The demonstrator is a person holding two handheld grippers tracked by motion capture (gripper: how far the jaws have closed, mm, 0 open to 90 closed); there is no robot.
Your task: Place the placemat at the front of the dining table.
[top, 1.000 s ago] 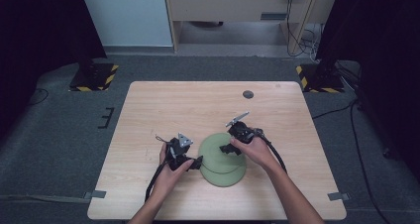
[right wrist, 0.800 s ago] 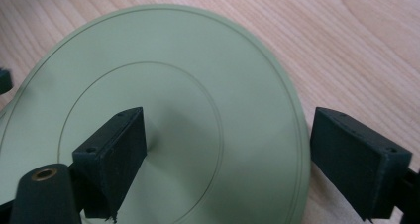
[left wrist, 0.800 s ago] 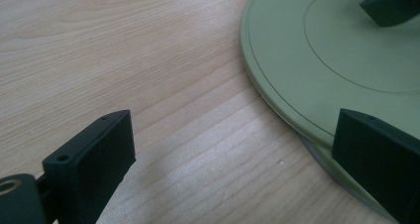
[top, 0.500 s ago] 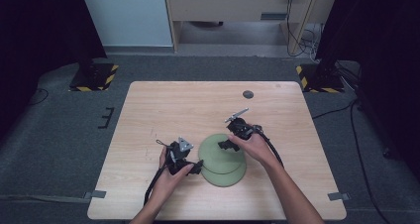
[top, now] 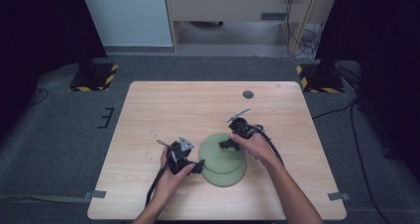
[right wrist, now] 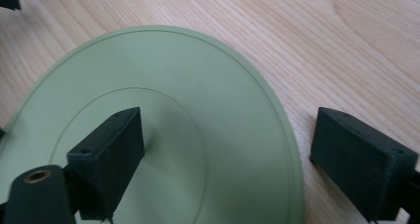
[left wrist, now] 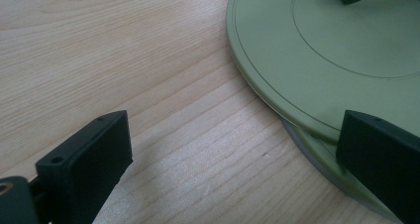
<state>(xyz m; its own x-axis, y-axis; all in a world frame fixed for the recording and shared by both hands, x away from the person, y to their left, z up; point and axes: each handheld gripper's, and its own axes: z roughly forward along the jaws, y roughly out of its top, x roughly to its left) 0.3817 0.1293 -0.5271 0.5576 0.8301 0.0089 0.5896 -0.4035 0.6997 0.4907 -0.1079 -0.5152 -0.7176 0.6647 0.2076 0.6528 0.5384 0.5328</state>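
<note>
Two pale green plates lie stacked and offset on the wooden table (top: 163, 110); the top plate (top: 218, 154) (left wrist: 327, 40) (right wrist: 198, 110) covers most of the lower plate (top: 229, 178) (left wrist: 327, 159). My left gripper (top: 199, 165) (left wrist: 233, 149) is open at the plates' left rim, one jaw over bare wood and the other over the rim. My right gripper (top: 225, 144) (right wrist: 228, 149) is open with the top plate's far rim between its jaws, one over the plate's middle, one over the wood. Its jaws have just been closing slightly, without pressing on the plate.
A small dark round disc (top: 248, 94) lies near the table's far edge. Cables trail from both grippers toward the person. Yellow-and-black stand bases (top: 94, 78) sit on the grey floor at both far corners, with wooden furniture (top: 237, 6) behind.
The right hand has edged very slightly away from the person over the plates. The left hand and both plates have stayed put.
</note>
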